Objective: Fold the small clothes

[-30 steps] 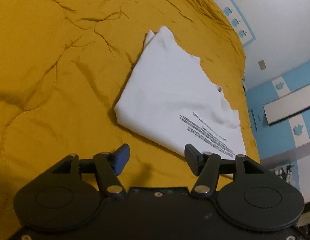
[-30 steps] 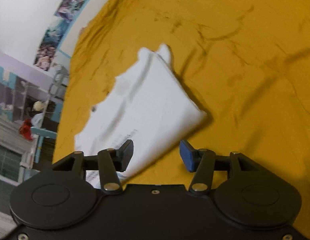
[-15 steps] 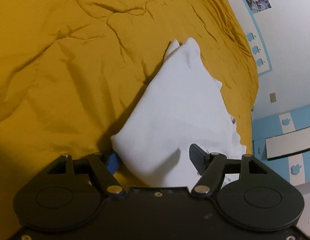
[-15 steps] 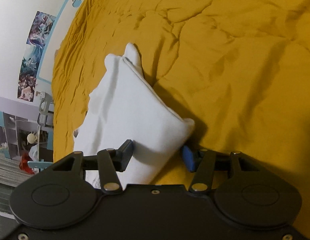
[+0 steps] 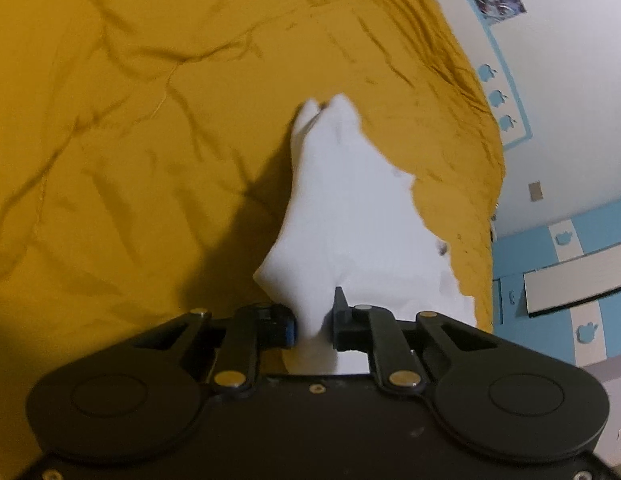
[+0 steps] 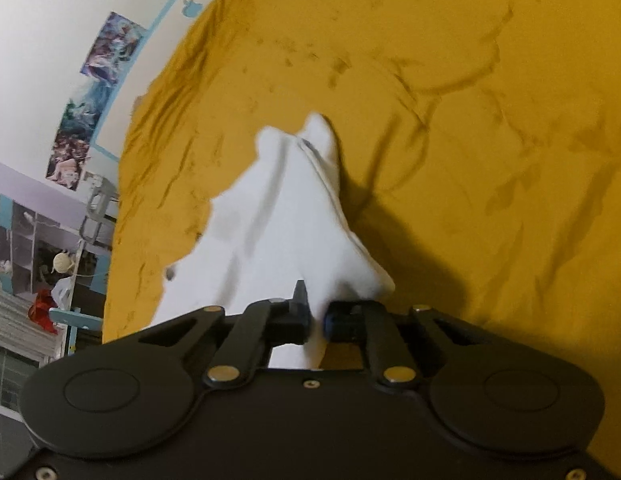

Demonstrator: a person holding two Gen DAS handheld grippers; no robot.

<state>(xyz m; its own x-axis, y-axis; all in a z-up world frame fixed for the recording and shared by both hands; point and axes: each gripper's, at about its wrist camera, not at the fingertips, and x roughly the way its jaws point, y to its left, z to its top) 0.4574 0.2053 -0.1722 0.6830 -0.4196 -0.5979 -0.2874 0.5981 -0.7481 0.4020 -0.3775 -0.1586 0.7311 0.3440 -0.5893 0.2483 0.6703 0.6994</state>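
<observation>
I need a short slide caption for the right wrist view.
Right gripper shut on white cloth over yellow quilt.

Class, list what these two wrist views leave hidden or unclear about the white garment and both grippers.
- White garment, left view: near edge hidden behind left gripper.
- Right view: right gripper covers the pinched corner.
- Both views: motion blur hides any print.
- Garment type: cannot tell.
</observation>
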